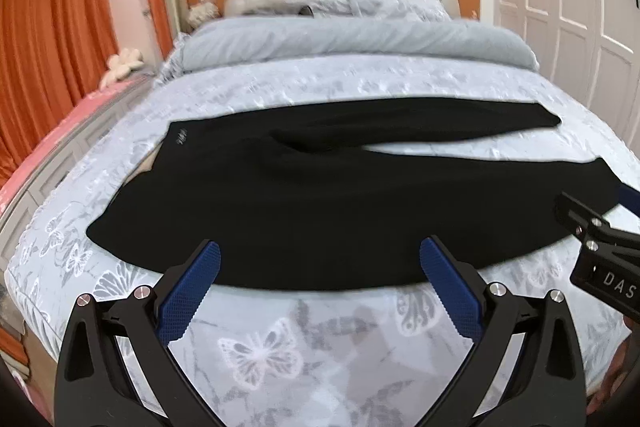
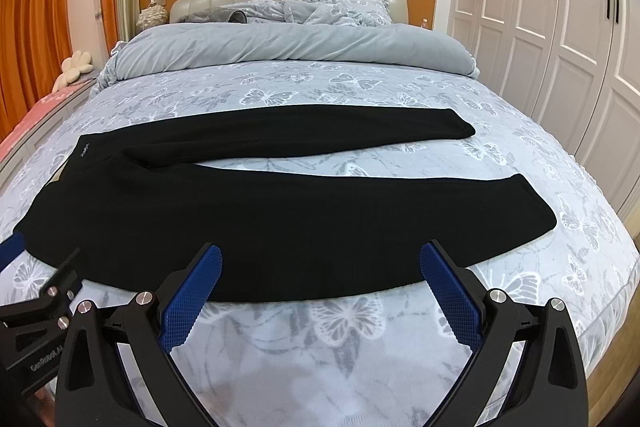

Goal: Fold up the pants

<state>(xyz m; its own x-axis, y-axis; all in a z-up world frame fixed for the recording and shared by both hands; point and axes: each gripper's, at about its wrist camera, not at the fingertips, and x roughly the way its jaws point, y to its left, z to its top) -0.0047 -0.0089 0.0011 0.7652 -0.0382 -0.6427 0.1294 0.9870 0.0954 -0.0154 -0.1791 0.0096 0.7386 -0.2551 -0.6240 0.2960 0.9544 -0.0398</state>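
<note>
Black pants (image 1: 320, 203) (image 2: 248, 211) lie flat across the bed, waistband at the left and both legs running right, with a wedge of sheet showing between them. My left gripper (image 1: 320, 267) hovers open over the near edge of the near leg, nothing between its blue pads. My right gripper (image 2: 320, 267) is open too, above the same near edge further right. In the left wrist view the right gripper's body (image 1: 600, 251) enters at the right edge. The left gripper's body (image 2: 36, 307) shows at the lower left of the right wrist view.
The bed (image 2: 340, 347) has a grey butterfly-print cover, with a rolled grey duvet (image 2: 288, 43) and pillows at the headboard end. White wardrobe doors (image 2: 560, 7) stand along the right. Orange curtains (image 1: 52, 7) and a pink-covered bench (image 1: 48, 131) are on the left.
</note>
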